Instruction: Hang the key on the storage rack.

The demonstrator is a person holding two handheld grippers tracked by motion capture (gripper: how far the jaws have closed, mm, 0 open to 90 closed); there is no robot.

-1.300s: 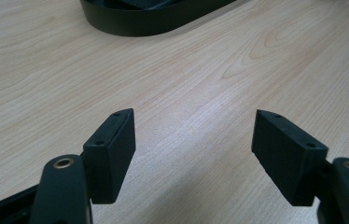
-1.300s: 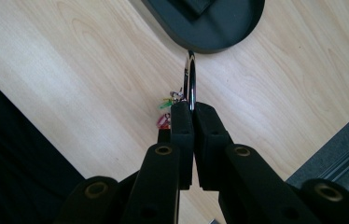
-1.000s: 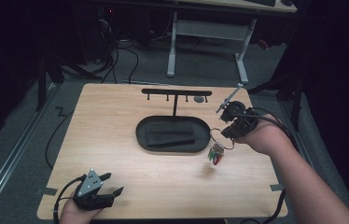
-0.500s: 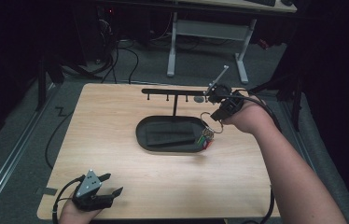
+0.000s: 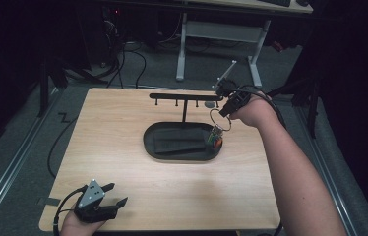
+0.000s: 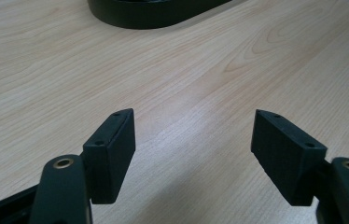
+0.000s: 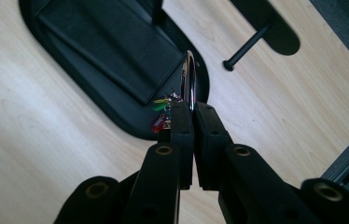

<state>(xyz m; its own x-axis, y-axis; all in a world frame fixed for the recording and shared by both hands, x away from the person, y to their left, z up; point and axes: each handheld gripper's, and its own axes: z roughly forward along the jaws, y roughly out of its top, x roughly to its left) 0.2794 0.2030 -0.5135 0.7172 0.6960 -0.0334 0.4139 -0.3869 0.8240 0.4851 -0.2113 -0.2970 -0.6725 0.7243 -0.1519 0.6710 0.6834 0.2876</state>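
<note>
High view: the right tool (image 5: 227, 109) pinches a metal key ring (image 5: 220, 119), its colored tags (image 5: 215, 140) dangling over the black tray's (image 5: 172, 152) right end, beneath the hook rack (image 5: 186, 97). Left tool (image 5: 110, 201) (jaws wide, holding nothing) rests on the desk (image 5: 123, 128). No readable writing.

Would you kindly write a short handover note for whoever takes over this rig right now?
Right hand-held gripper: shut on the key ring, held in the air beside the right end of the black stand, coloured tags dangling over the tray.
Left hand-held gripper: open, holding nothing, at the near left corner of the table.
Done: ring picked up.
Left: probably hang the ring on one of the stand's pegs, then release.
</note>
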